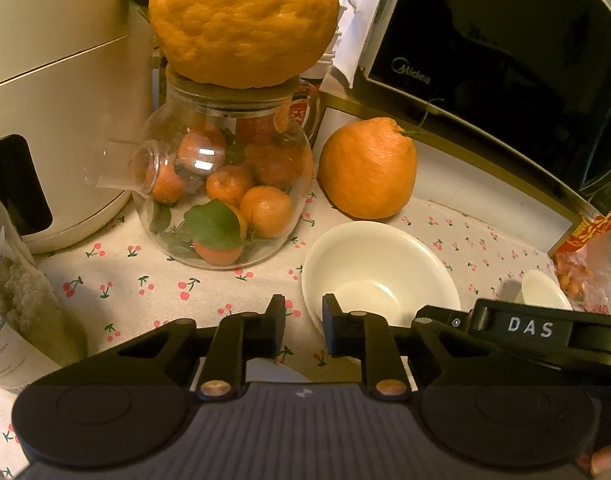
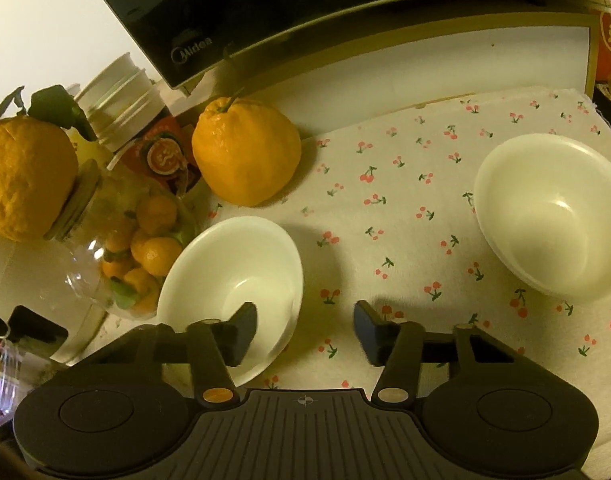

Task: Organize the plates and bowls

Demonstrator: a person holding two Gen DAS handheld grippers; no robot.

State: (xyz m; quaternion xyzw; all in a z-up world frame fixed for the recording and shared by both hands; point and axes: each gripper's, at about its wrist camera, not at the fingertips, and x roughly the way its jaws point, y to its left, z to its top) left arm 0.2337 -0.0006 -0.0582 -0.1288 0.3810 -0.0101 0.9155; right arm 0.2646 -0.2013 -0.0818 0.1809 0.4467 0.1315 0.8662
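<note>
A white bowl (image 1: 379, 268) sits on the cherry-print cloth (image 1: 125, 280), just ahead and right of my left gripper (image 1: 304, 326). The left jaws stand narrowly apart with the bowl's near rim at the gap; whether they pinch it is unclear. In the right wrist view the same bowl (image 2: 229, 280) lies at lower left, and my right gripper (image 2: 305, 332) is open, its left finger (image 2: 243, 332) inside the bowl and its right finger outside over the cloth. A second white bowl (image 2: 553, 216) sits at the right. The right gripper's body (image 1: 545, 332) shows in the left view.
A glass jar of small oranges (image 1: 225, 192) with a large orange (image 1: 245, 20) on its lid stands at left-centre. Another large orange (image 1: 367, 168) sits beside it. A Midea microwave (image 1: 505, 60) is behind, a cream appliance (image 1: 57, 120) at left, a jar (image 1: 9, 300) at the near left.
</note>
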